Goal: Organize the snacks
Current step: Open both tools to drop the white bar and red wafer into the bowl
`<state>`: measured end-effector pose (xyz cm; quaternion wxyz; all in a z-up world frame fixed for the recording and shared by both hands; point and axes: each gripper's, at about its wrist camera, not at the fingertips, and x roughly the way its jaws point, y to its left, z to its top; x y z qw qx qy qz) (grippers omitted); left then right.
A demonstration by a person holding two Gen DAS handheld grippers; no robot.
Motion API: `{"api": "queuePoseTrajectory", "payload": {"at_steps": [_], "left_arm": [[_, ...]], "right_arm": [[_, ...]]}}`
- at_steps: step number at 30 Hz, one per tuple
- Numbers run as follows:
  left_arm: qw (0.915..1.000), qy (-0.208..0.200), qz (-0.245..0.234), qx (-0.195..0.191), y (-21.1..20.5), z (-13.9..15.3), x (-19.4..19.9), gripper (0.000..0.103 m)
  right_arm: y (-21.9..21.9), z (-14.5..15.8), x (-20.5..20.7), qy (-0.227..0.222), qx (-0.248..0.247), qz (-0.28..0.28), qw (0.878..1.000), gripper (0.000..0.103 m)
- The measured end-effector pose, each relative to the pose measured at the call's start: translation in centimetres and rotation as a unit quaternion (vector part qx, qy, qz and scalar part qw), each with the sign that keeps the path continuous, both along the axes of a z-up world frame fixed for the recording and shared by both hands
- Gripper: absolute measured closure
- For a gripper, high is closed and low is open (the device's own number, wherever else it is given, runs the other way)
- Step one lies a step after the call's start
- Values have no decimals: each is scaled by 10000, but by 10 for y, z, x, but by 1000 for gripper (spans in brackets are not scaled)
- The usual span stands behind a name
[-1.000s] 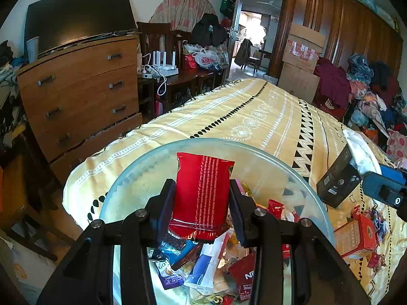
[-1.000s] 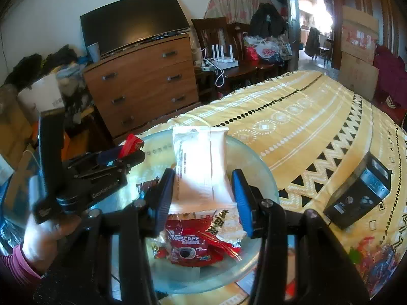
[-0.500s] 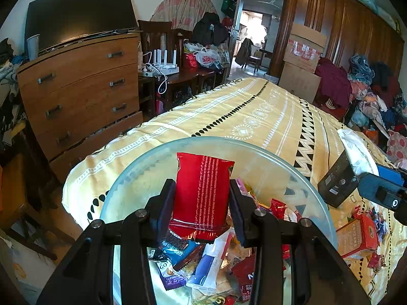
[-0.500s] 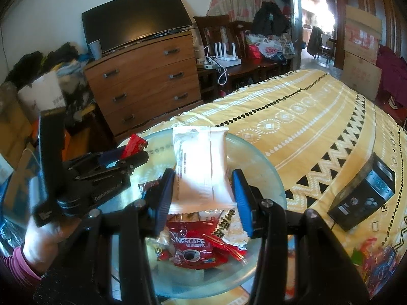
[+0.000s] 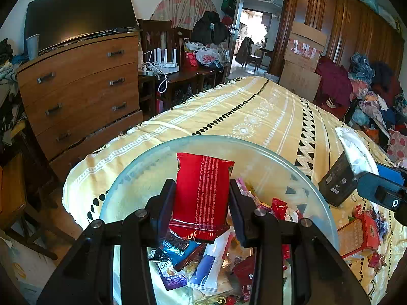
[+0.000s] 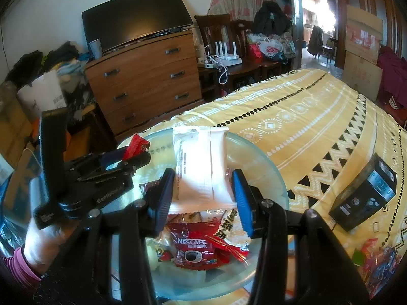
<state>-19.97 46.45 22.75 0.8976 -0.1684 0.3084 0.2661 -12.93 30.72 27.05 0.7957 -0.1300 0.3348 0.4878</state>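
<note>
Holding one packet in each gripper above the glass bowl (image 5: 132, 178).
Left gripper (image 5: 202, 198) clamps a red packet (image 5: 201, 190); right gripper (image 6: 203, 185) clamps a white packet (image 6: 201, 167).

The left tongs (image 5: 202, 198) clamp a red packet (image 5: 202, 193) upright over a glass bowl (image 5: 142, 178) of snacks (image 5: 203, 267) — bowl on the bed (image 5: 254, 111).

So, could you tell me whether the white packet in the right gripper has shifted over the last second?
No. The white packet sits between the same pads, above the glass bowl's far rim.
</note>
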Motion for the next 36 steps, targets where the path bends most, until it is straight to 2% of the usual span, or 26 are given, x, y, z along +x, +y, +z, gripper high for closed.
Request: {"api": "queuePoseTrajectory", "payload": {"at_steps": [23,26,28,32,34,36], "left_arm": [[9999,134,44,-70,2,-13,5,61],[9997,199,79,-101,2,-15,6,58],[9997,219,97,-98,3,-16,7,52],[9996,229,122,-67,2,-15,7,45],[9996,239,148,-46,2,-15,8,36],[9995,248,171,-46,1,-15,8,31]], "right_arm": [[3,-9,1,52,-31,-13,10000,54],[4,-13,4,152,-13,-43,9999,54],[3,-15,5,129,-30,-72,9999,53],[2,-14,4,127,-12,-90,9999,45],[1,-12,1,67,-9,-95,9999,36],[1,-9,-1,-8,7,-111,9999,20]]}}
